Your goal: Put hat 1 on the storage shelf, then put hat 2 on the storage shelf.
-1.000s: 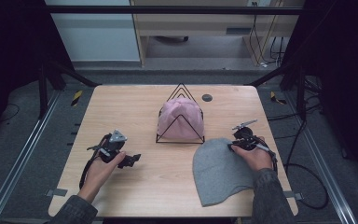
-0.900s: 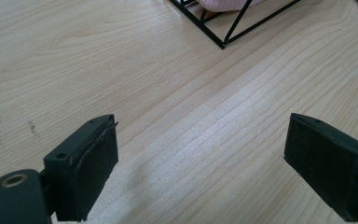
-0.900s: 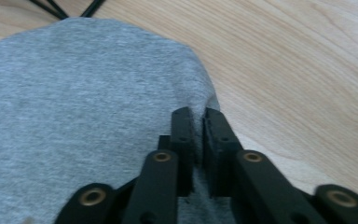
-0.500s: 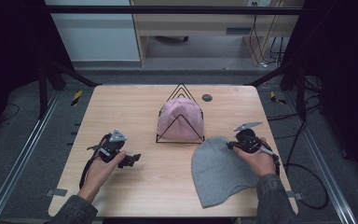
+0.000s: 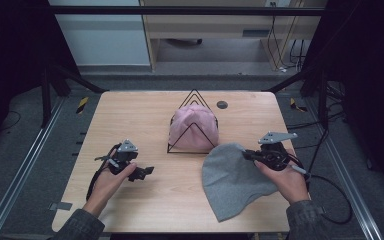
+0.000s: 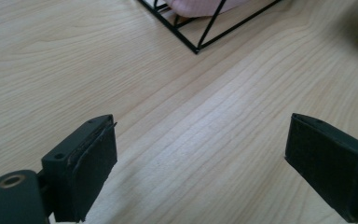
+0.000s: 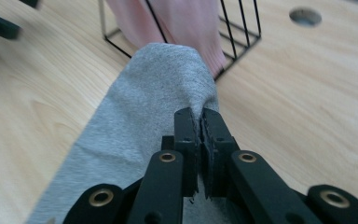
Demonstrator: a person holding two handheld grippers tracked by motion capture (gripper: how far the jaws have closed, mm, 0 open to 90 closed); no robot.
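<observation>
1. Right tongs [image 5: 248, 154] are clenched on a fold of the grey beanie [image 5: 235, 179]; in the right gripper view [image 7: 200, 135] the two black jaws stand pressed together with grey knit pinched between them.
2. Their jaws have just been closing, with the beanie's cloth between them.
3. At the pinched spot the cloth is drawn up into a peak off the wood, while the rest of the beanie lies flat on the bench [image 5: 145, 107].
4. This flat part spreads over the near right quarter of the bench, its lower end close to the near edge.
5. Left tongs [image 5: 146, 171] are released: in the left gripper view [image 6: 200, 172] the jaws stand wide apart with bare wood between them and nothing held.
6. They sit low over the near left part of the bench, well apart from the beanie.
7. At the middle of the bench stands a black wire rack [image 5: 194, 97] of triangular shape, with a pink beanie [image 5: 192, 127] draped over it.
8. The raised peak of the grey beanie is just beside the rack's near right corner; whether they touch I cannot tell.
9. Near the far edge, right of the rack, the wood has a small round hole [image 5: 222, 104].
10. A cable [image 5: 330, 200] trails from the right tongs past the bench's right edge.
</observation>
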